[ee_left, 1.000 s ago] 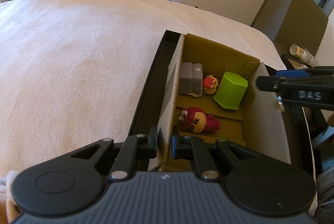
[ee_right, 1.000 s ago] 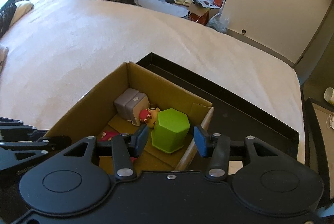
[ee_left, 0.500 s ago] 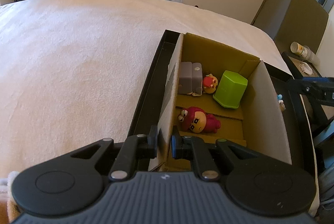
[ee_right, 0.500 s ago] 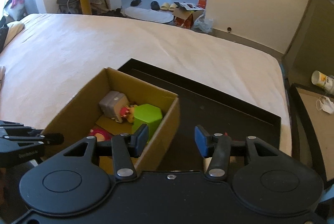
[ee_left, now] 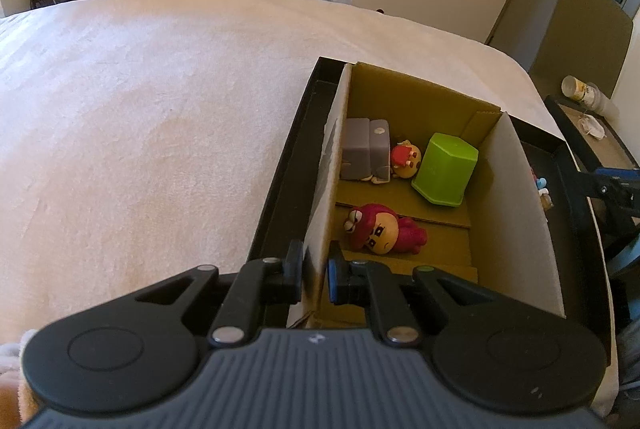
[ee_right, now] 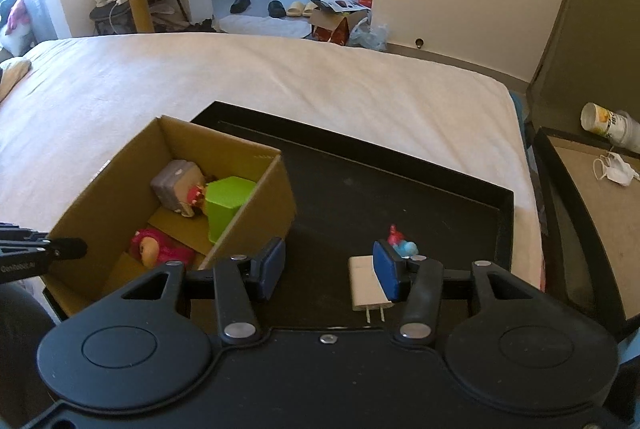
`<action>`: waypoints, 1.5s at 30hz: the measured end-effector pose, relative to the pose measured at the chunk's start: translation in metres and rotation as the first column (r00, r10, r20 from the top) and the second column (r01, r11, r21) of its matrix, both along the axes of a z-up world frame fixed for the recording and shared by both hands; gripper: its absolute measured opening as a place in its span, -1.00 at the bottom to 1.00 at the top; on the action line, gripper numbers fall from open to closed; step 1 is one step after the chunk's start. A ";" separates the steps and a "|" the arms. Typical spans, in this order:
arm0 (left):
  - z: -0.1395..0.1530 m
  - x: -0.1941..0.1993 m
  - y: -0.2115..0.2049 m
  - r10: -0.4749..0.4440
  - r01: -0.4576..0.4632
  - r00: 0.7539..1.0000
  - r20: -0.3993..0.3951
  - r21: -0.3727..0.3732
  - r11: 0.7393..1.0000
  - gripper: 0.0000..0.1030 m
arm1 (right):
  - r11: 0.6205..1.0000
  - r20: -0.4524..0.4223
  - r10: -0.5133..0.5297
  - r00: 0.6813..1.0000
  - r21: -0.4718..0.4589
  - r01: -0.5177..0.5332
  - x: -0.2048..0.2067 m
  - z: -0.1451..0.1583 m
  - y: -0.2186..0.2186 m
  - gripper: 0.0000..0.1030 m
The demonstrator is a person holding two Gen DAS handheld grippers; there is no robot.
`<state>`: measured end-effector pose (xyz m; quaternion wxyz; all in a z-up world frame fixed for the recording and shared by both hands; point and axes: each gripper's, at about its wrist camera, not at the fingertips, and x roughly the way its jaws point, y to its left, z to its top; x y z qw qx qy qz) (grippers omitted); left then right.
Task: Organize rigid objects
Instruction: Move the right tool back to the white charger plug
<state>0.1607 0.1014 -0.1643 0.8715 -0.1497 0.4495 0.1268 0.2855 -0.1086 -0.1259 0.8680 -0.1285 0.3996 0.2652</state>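
An open cardboard box point(ee_left: 516, 213) point(ee_right: 256, 205) stands on a black tray point(ee_right: 360, 189) on the bed. Inside lie a grey block point(ee_left: 366, 148) point(ee_right: 176, 183), a small red-and-yellow figure point(ee_left: 405, 159), a green hexagonal container point(ee_left: 446, 169) point(ee_right: 228, 203) and a red doll point(ee_left: 380, 231) point(ee_right: 154, 249). My left gripper point(ee_left: 315, 277) is shut on the box's near left wall. My right gripper point(ee_right: 329, 271) hangs open over the tray, right of the box, with nothing between its fingers. A white charger point(ee_right: 367, 285) and a small red-and-blue figure point(ee_right: 402, 243) lie by its right fingertip.
The white bedspread point(ee_left: 140, 129) stretches far to the left and behind. A side table point(ee_right: 592, 229) with a paper cup point(ee_right: 612, 125) and a face mask point(ee_right: 614, 169) stands right of the bed. A brown board point(ee_right: 592, 49) leans behind it.
My right gripper has swung to the right, from above the box's green container to over the bare tray beside the charger. The left gripper kept its hold on the box wall.
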 end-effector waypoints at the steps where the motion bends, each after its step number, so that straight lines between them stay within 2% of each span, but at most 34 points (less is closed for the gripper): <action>1: 0.000 0.000 -0.001 -0.001 0.001 1.000 -0.001 0.003 1.000 -0.80 | 1.000 0.000 0.000 1.000 0.000 0.000 0.000 -0.001 -0.002 -0.05; 8: 0.002 0.001 -0.005 -0.007 0.007 1.000 -0.007 0.028 1.000 -0.80 | 1.000 -0.019 -0.018 1.000 0.008 0.018 0.009 -0.009 -0.018 -0.05; 13: 0.002 0.001 -0.006 -0.008 0.008 1.000 -0.008 0.035 0.999 -0.80 | 0.999 -0.052 -0.039 0.998 0.015 0.040 0.016 -0.026 -0.023 -0.05; 28: 0.001 0.000 -0.004 0.000 0.000 1.000 -0.003 0.022 1.000 -0.80 | 0.997 -0.105 -0.054 0.993 -0.060 0.048 0.038 -0.074 -0.018 -0.08; 40: 0.002 0.001 -0.008 -0.005 0.006 1.000 -0.013 0.050 0.999 -0.80 | 0.994 -0.133 -0.058 0.989 -0.098 0.046 0.043 -0.091 -0.012 -0.08; 42: 0.003 0.001 -0.010 -0.008 0.009 1.000 -0.015 0.059 0.998 -0.80 | 0.993 -0.138 -0.052 0.989 -0.113 0.036 0.043 -0.095 -0.010 -0.26; 45: 0.003 0.002 -0.011 -0.008 0.009 1.000 -0.017 0.067 0.998 -0.80 | 0.990 -0.139 -0.056 0.989 -0.133 0.038 0.041 -0.095 -0.006 -0.27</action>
